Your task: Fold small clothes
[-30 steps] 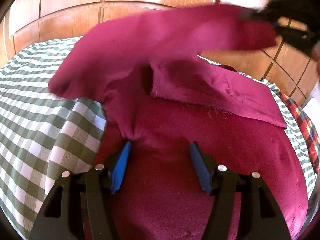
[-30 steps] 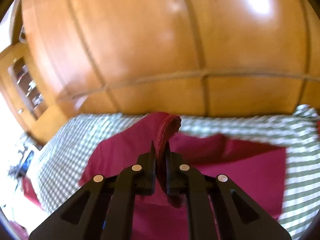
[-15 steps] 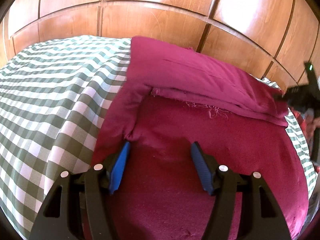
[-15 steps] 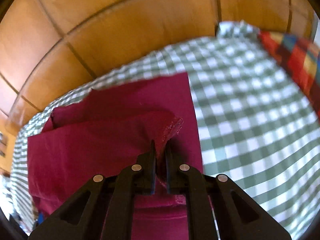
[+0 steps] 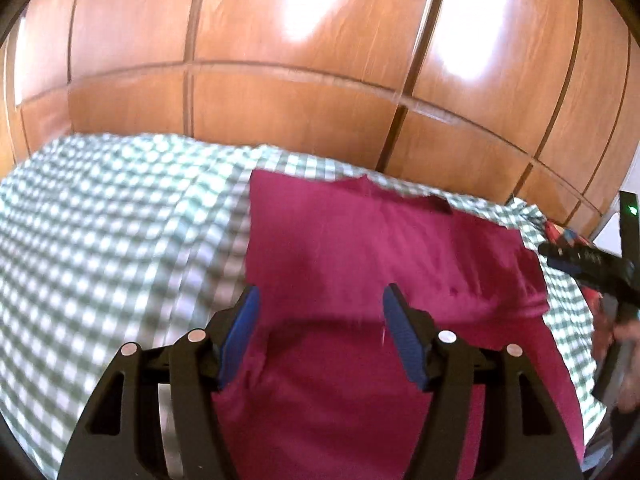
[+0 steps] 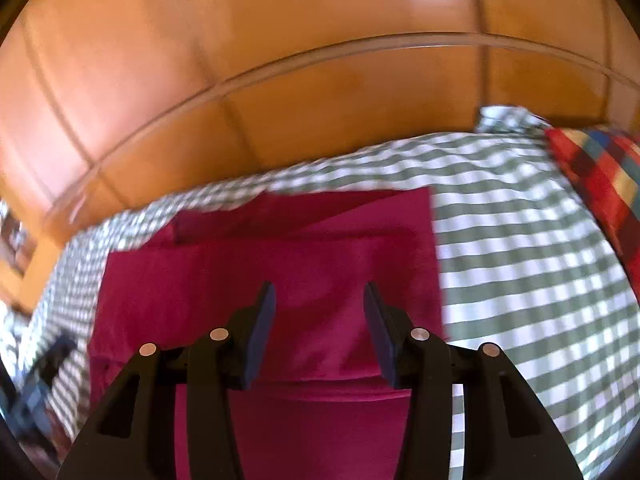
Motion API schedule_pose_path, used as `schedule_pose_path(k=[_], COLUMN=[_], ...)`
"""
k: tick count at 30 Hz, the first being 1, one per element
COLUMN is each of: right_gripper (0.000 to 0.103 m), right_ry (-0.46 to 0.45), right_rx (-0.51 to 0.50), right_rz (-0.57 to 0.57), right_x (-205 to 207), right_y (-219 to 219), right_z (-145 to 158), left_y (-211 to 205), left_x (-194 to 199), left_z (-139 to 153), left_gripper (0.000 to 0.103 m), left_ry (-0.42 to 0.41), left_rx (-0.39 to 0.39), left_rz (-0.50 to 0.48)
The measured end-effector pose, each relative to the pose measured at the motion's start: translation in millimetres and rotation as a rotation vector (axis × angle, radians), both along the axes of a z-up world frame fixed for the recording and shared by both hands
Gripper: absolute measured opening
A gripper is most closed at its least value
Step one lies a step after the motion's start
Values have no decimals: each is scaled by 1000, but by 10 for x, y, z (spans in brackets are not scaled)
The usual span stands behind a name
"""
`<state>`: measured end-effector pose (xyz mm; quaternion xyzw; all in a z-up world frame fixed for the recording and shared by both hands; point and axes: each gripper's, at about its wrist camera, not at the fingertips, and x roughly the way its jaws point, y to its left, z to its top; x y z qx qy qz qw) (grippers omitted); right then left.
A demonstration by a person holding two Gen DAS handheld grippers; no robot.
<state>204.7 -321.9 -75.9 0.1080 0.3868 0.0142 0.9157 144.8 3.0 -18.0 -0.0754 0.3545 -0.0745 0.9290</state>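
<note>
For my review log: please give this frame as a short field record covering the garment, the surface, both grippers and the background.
garment: magenta cloth, lying partly folded on the bedcover
surface: green-and-white checked bedcover
left gripper: open, nothing between the pads
right gripper: jaws opening, no cloth between them
other item: multicoloured plaid fabric at the bed's far right
background: wooden panelled wall

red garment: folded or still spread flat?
Partly folded: the red garment shows layered flaps lying over its far part on the checked cloth.
</note>
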Motion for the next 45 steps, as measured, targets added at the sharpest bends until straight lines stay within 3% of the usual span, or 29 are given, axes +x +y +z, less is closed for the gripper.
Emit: schedule_pose_path(k=[5,7,10,11,14,16,23,25,31,45], right_gripper=[45,45,46,46,48,64,67,75,75,80], right_ry=[81,53,25,29,37,33,-52,-69,-115,-92], right_rx=[-133,-169,-203,-208,-245,-294,-360,-362,-392,-388], right_rz=[2,2,5,2,-5,-20,5,9,42,103], right_x=[101,49,-31,-22,-1,-44,-387,-476,-758,-1269], right_y=[226,232,276,288,333,383,588,643,851,1103], right_z=[-397,-543,-560,-553,-525,-468,-244,-191,-70,-117], left_y=[-160,-189,-168,-128,-115,-140,43,91,266,493], left_x=[321,418,497,481,499,453,66,-58,-458,-1393], left_z=[-77,-247,-589,-647,-632,-585,-397,-380,-345,-490], left_gripper=[64,64,65,65,66,66,65,65,65,65], left_ry=[26,76,147,136,147,136,105,104,95,127], left_rx=[43,88,137,109,94,117,66,67,57,104], left_rz=[-10,-9,-3,-6,1,9,26,31,38,6])
